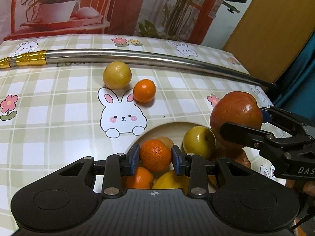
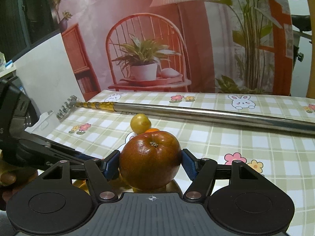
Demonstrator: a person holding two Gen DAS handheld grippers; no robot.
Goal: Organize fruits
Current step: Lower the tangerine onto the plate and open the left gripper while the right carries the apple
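My left gripper (image 1: 155, 156) is shut on an orange (image 1: 155, 155) and holds it over a pale bowl (image 1: 167, 126) that holds several fruits, among them a yellow-green apple (image 1: 198, 141). My right gripper (image 2: 150, 162) is shut on a red apple (image 2: 150, 161), which also shows in the left wrist view (image 1: 236, 116) above the bowl's right side. A yellow fruit (image 1: 117, 75) and a small orange (image 1: 144, 90) lie on the tablecloth beyond the bowl; both show behind the apple in the right wrist view, the yellow fruit (image 2: 140, 125) above the mostly hidden small orange (image 2: 152, 130).
A long metal rod (image 1: 137, 56) with a gold end lies across the far side of the checked bunny tablecloth (image 1: 49, 108). A printed backdrop stands behind the table. A white box (image 2: 45, 74) stands at the table's far left corner.
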